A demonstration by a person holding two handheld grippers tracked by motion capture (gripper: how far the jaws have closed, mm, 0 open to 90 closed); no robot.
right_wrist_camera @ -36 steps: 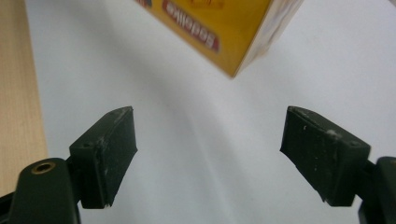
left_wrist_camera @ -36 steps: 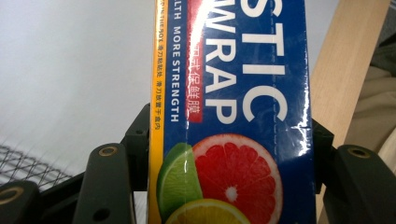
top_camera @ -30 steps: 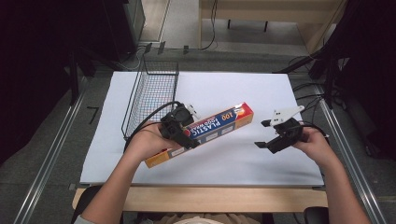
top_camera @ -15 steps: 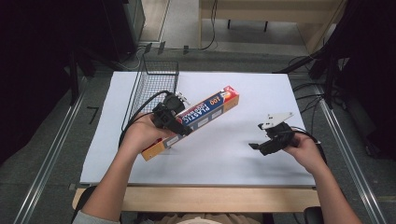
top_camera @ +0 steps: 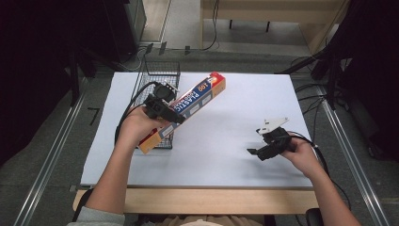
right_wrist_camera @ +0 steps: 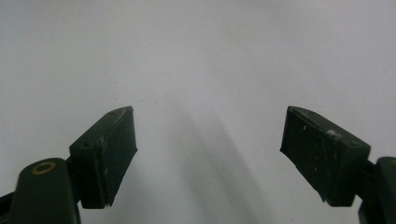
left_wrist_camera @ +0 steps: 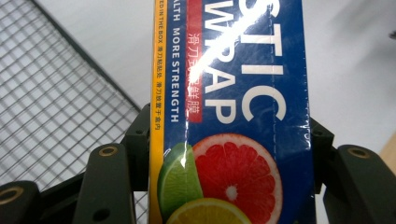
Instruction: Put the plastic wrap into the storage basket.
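Two grippers are at work over a white table [top_camera: 226, 141]. The left gripper [top_camera: 162, 109] has its jaws pinched on a long plastic wrap box [top_camera: 188, 109], and holds it tilted above the table — the red end points up and away from the person, the orange end hangs low by the left hand [top_camera: 136, 129]. In the high view the box crosses the near right corner of a wire basket [top_camera: 157, 77] that stands at the left side of the table. In the left gripper view the box [left_wrist_camera: 229, 112] runs up between the two black jaws, blue with white lettering and a picture of cut citrus fruit, and the mesh of the basket [left_wrist_camera: 51, 102] lies off to the left of it. The right gripper [top_camera: 263, 147] sits low over the bare table on the right, well apart from the box — its jaws stand spread with nothing between them, as the right gripper view [right_wrist_camera: 208, 154] shows
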